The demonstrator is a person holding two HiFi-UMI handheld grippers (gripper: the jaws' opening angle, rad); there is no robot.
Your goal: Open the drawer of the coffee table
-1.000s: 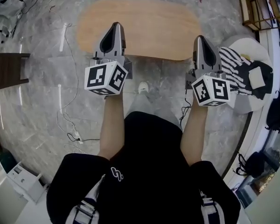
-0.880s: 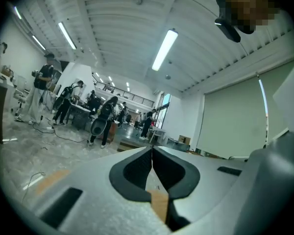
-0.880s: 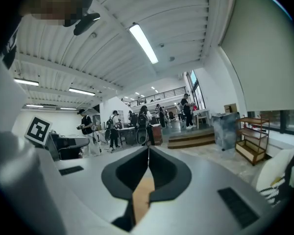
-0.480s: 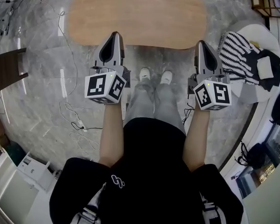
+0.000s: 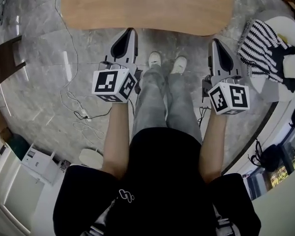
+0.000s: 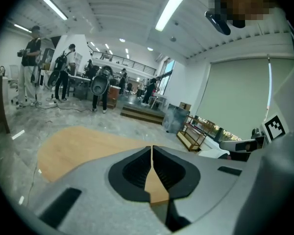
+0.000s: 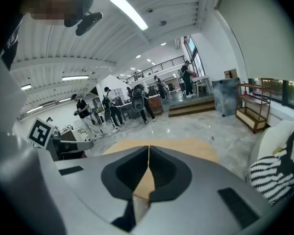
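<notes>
1. Two grippers are held, one in each hand, over a grey marble floor (image 5: 44, 82). The marker cubes (image 5: 113, 85) are turned toward the head camera.
2. Left gripper (image 5: 131, 32): the jaws are pressed together and nothing is held. Its tip is seen at the near edge of the table top. Contact cannot be judged from above.
3. Right gripper (image 5: 215, 42): the jaws are likewise closed on nothing. Its tip is placed just short of the same edge.
4. One coffee table (image 5: 147, 6), with an oval light-wood top, is directly ahead of both grippers. Its far side is cut off by the top of the head view.
5. Drawer: it cannot be made out in any view, as only the table's top surface is shown.
6. One pair of white shoes (image 5: 155, 59) is partly covered by the trouser legs, between the grippers.
7. One striped cloth (image 5: 258, 45) is laid on a white seat (image 5: 280, 23) at the right, which is cropped by the frame edge.
8. Cables (image 5: 73, 117) are strewn on the floor at the left.
9. One dark wooden piece (image 5: 2, 65) is cut off at the left edge and cannot be identified.
10. Several people (image 6: 100, 87) are seen far off, too small for detail.
</notes>
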